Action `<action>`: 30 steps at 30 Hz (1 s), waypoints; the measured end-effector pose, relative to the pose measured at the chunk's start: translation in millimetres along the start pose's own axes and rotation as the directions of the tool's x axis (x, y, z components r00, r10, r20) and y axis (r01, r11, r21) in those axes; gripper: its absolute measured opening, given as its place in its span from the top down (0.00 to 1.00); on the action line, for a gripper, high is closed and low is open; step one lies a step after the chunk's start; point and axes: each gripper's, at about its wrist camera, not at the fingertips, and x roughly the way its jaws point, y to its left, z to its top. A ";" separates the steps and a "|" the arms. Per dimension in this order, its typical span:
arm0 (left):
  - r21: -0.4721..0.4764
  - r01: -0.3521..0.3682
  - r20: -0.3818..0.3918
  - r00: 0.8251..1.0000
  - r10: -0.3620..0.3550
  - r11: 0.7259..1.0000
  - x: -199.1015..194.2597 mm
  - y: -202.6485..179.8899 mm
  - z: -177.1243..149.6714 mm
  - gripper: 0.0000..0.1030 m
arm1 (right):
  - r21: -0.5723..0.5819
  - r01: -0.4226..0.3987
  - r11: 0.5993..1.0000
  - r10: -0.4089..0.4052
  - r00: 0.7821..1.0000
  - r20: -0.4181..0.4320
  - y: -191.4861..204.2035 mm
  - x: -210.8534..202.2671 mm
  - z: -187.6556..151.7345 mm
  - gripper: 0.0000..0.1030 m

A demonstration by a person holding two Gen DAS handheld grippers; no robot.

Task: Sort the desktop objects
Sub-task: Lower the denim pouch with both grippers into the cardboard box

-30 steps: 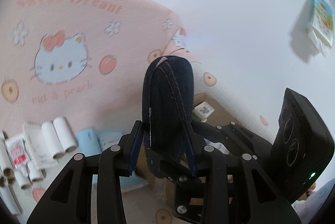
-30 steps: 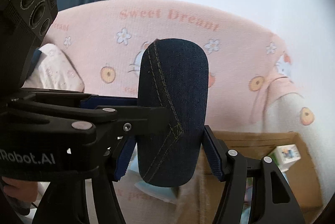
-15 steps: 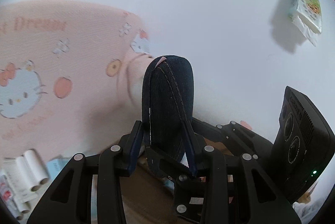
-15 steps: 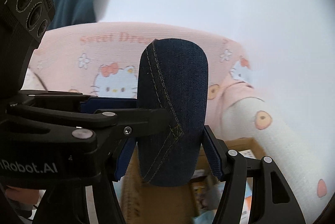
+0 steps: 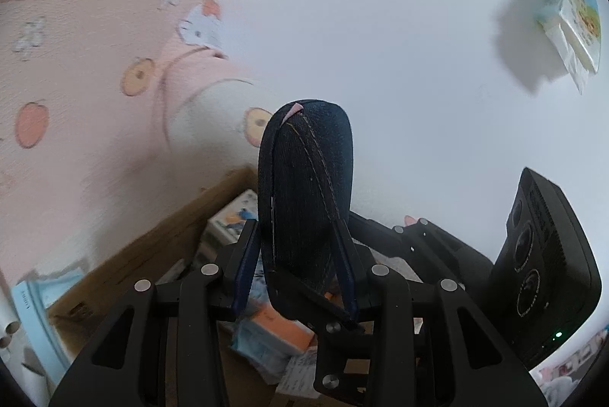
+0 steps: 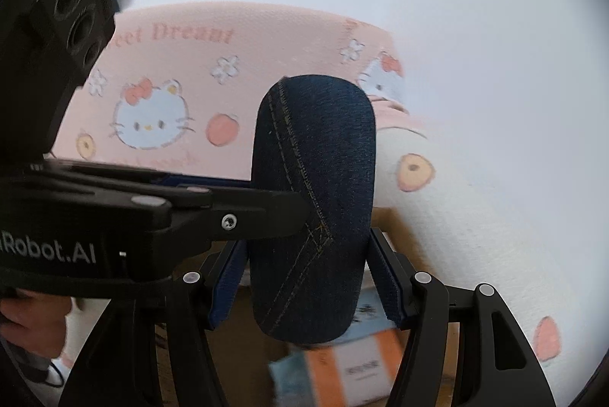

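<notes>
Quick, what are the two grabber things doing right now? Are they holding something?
Left hand-held gripper: closed on the dark denim case.
Right hand-held gripper: closed on the same denim case, gripping its other side.

Left gripper (image 5: 300, 266) clamps an upright denim case (image 5: 304, 186) above a cardboard box (image 5: 152, 251) of small packages, pink blanket (image 5: 87, 72) at left.

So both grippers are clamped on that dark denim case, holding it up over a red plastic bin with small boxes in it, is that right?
Not quite. The left gripper and the right gripper do clamp the denim case, but below it is a brown cardboard box with small boxes inside, not a red plastic bin. The left wrist view shows it.
</notes>
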 end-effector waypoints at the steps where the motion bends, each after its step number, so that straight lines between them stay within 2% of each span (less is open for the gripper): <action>1: -0.004 0.013 -0.008 1.000 -0.013 1.000 5.1 -0.9 0.1 0.61 | -0.011 0.015 1.000 -0.015 1.000 -0.008 -4.1 0.2 -0.6 0.42; 6: -0.071 0.092 -0.072 0.993 -0.097 0.993 34.6 2.3 0.1 0.61 | -0.035 0.035 0.999 -0.037 0.997 -0.061 -26.3 2.0 -7.4 0.42; 11: -0.148 0.145 -0.105 0.981 -0.161 0.978 57.3 6.4 -11.7 0.61 | -0.052 0.031 0.998 -0.037 0.991 -0.127 -42.4 6.6 -18.5 0.42; 22: -0.275 0.131 -0.193 0.963 -0.188 0.953 104.7 19.5 -34.3 0.61 | -0.150 -0.035 0.988 -0.011 0.956 -0.293 -61.0 38.1 -45.5 0.42; 27: -0.407 0.129 -0.249 0.937 -0.245 0.904 124.0 35.5 -42.5 0.61 | -0.164 -0.085 0.983 0.021 0.933 -0.360 -69.8 57.9 -43.0 0.42; 30: -0.465 0.118 -0.268 0.926 -0.267 0.877 134.9 43.3 -48.3 0.61 | -0.187 -0.124 0.975 0.035 0.909 -0.416 -73.8 64.7 -51.6 0.41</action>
